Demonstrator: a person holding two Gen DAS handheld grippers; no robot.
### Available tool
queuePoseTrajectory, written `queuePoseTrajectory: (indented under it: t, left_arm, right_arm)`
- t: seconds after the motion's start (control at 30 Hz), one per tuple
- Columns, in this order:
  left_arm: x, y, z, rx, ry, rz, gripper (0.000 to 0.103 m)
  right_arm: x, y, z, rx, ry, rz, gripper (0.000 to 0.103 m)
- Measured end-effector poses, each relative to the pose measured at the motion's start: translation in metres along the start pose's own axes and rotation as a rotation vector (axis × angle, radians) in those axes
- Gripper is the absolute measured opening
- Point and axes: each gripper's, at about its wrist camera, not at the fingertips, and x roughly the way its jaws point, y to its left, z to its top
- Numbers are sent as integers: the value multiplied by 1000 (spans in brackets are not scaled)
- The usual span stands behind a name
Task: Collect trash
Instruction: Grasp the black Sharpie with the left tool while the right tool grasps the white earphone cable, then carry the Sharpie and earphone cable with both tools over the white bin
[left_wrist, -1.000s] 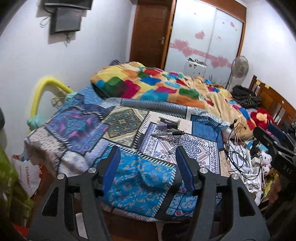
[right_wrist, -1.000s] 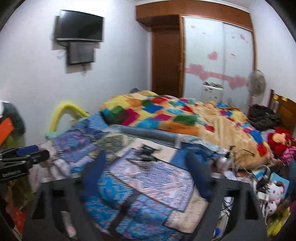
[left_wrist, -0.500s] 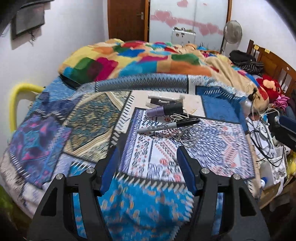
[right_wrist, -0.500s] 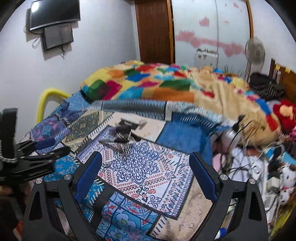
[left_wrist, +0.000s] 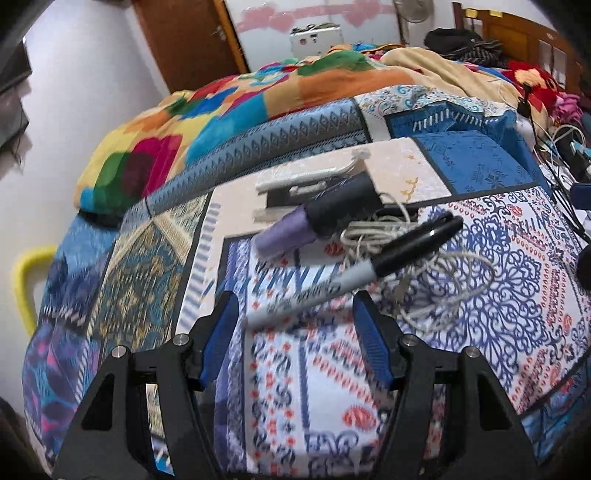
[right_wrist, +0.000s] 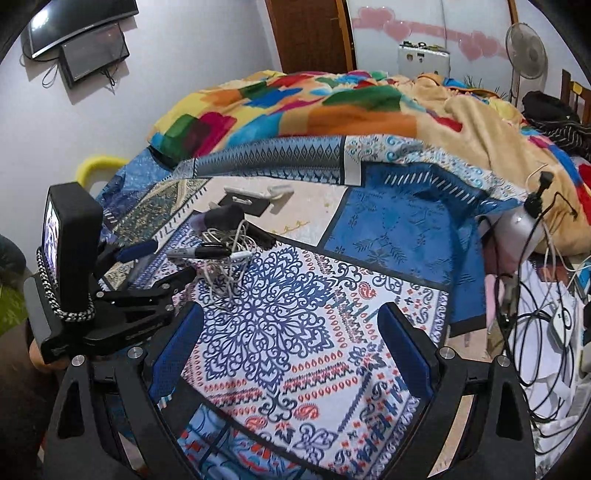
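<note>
On the patterned patchwork bedspread (left_wrist: 517, 280) lies a slim grey marker (left_wrist: 354, 273) with a glossy black cap, touching a tangled white cord (left_wrist: 424, 258) and a purple-and-black cylinder (left_wrist: 317, 221). The left gripper (left_wrist: 295, 325) hovers just short of the marker, ribbed blue pads wide apart; the right gripper (right_wrist: 291, 354) is equally wide, empty.

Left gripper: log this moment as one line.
left gripper open, nearing marker | right gripper open, idle | cord beside marker | nothing held

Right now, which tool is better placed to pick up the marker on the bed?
Left. The left tool is open with the marker lying just ahead, its grey end nearly between the fingers. The right tool is open too, but over bare bedspread, with the marker farther off to its left.
</note>
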Motion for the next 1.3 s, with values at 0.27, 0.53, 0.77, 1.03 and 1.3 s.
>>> queuePoseTrajectory:
  t: [0.27,0.53,0.77,1.03,1.3]
  left_arm:
    - [-8,7,10,-62,-77,-68,12]
    - [-38,51,7,-279,-69,-168,10]
    - [-41,75,-21,-407,27,-201,10]
    - [-32,62,-55,-389,89,-166,10]
    - [-25,50,-50,-346,101,-151,15]
  right_arm:
    - [19,3,4,4,28,54,94]
    - [44,21,16,-3,52,121,94]
    - [82,43,29,-50,98,101,67]
    - [93,53,29,-79,81,114,26]
    - [79,52,18,-73,70,135,9]
